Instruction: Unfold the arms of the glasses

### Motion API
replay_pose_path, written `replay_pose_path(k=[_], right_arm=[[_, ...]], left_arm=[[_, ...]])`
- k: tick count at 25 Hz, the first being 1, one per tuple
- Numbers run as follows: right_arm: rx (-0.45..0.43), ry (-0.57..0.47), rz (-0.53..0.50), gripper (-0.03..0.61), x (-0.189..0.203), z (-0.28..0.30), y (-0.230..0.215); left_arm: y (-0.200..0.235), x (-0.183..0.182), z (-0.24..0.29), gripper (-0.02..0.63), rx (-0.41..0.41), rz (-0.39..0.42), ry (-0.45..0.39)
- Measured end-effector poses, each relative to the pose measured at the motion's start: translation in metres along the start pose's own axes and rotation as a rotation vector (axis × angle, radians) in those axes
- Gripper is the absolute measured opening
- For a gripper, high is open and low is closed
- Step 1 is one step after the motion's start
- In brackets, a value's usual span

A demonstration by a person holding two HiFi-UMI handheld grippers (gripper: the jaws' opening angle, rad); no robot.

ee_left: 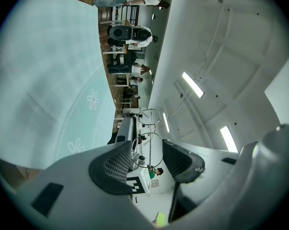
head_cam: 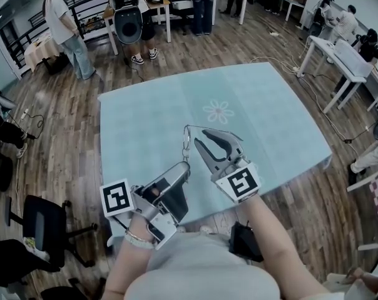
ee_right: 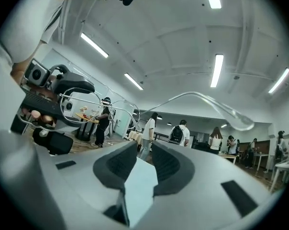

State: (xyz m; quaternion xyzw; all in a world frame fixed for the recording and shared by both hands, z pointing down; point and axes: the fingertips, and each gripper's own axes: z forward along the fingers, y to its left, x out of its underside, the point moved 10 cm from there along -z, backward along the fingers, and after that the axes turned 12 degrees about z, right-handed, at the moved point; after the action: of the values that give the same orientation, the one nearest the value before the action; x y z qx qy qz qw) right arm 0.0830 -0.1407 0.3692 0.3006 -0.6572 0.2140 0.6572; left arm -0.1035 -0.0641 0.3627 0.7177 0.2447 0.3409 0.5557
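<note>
Thin wire-rimmed glasses [head_cam: 186,144] hang above the pale blue surface [head_cam: 145,124], near its front edge, pinched by the left tongs [head_cam: 185,166]. Their long arm [ee_right: 197,96] runs rightward just over the right tongs [head_cam: 199,135], which are spread and empty.

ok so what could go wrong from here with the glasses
1. The glasses hang in the air over the table, gripped by the left gripper alone. A sideways push could twist them loose and drop them.
2. The glasses arm passes above the right gripper, whose jaws stand apart and empty. Closing there would probably miss it.
3. The glasses look thin-wired, so a hard pull might bend them.
</note>
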Motion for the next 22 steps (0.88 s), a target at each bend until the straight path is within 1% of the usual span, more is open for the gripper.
replay_pose_path(k=[4, 9, 13, 14, 18, 20, 22], right_arm=[[-0.016, -0.013, -0.004, 0.1, -0.003, 0.011, 0.001], [-0.047, -0.021, -0.039, 0.1, -0.008, 0.023, 0.008], [-0.063, -0.042, 0.007, 0.084, -0.014, 0.029, 0.012], [-0.065, -0.043, 0.005, 0.078, -0.014, 0.029, 0.013], [-0.048, -0.012, -0.101, 0.067, -0.016, 0.027, 0.01], [-0.049, -0.009, -0.106, 0.044, -0.016, 0.027, 0.01], [-0.05, -0.008, -0.098, 0.043, -0.015, 0.027, 0.011]], left_arm=[[-0.002, 0.001, 0.0, 0.21, 0.004, -0.008, 0.003], [-0.001, 0.0, -0.004, 0.21, -0.001, -0.009, -0.003], [-0.001, 0.001, -0.004, 0.21, -0.002, -0.009, -0.003], [-0.002, 0.001, -0.003, 0.21, -0.002, -0.009, -0.003], [-0.001, 0.003, -0.001, 0.21, -0.004, -0.01, -0.001], [-0.001, 0.003, -0.001, 0.21, -0.004, -0.011, -0.002], [0.0, 0.003, -0.002, 0.21, -0.004, -0.01, -0.002]])
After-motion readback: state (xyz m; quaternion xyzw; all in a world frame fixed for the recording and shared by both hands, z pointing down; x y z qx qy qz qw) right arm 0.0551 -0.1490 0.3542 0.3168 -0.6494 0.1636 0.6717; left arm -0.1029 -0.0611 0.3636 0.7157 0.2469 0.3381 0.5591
